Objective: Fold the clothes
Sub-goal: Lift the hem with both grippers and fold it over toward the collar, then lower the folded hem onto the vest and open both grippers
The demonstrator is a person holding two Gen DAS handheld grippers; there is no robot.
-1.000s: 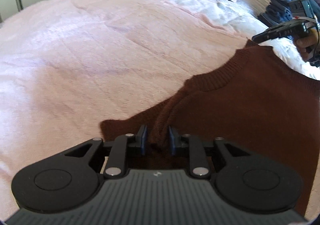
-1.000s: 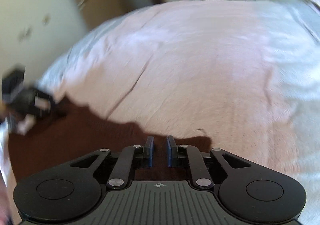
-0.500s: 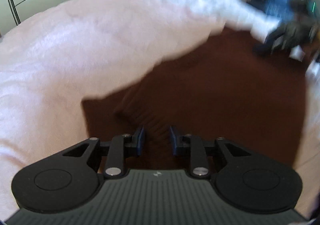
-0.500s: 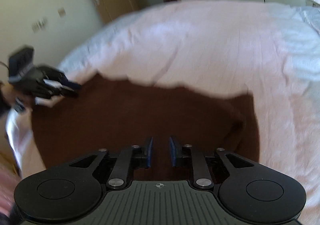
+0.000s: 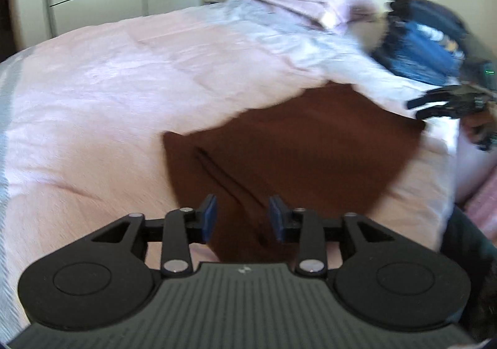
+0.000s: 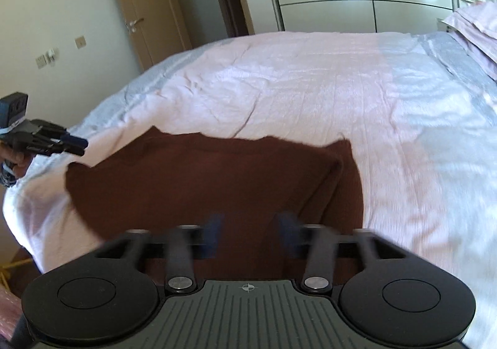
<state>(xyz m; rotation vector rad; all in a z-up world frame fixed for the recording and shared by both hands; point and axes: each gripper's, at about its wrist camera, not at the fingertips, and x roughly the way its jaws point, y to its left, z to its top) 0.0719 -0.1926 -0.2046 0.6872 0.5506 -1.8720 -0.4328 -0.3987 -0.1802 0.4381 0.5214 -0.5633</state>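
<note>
1. Brown knitted sweater (image 5: 298,156) lies spread flat on the pink quilted bed cover (image 5: 130,94), near the bed's edge closest to both cameras.
2. In the left wrist view the left gripper (image 5: 242,215) hovers over the garment's near end, fingers (image 5: 208,217) spread apart and holding nothing; the cloth runs away from them toward 1 o'clock, which looks like its long axis from this side.
3. A folded-in strip, perhaps a sleeve, shows as a dark crease running from just ahead of the left fingers toward 11 o'clock.
4. In the right wrist view the right gripper (image 6: 248,232) hangs above the sweater's near edge, fingers likewise apart and empty; the garment stretches from 9 to 2 o'clock ahead of it, with a raised fold at 1 o'clock.
5. Each gripper appears in the other's view at the opposite end of the garment, so either is about equally near; the next fold likely depends on which end gets lifted.
6. Hard to make out: the right fingers are motion-blurred, the left view is smeared, and the sweater's nearest edge is hidden under both gripper bodies. The collar and hem cannot be told apart.
7. A dark blue bundle (image 5: 419,47) sits at 2 o'clock beside the pink pillows (image 5: 298,1); its nature is unclear.
</note>
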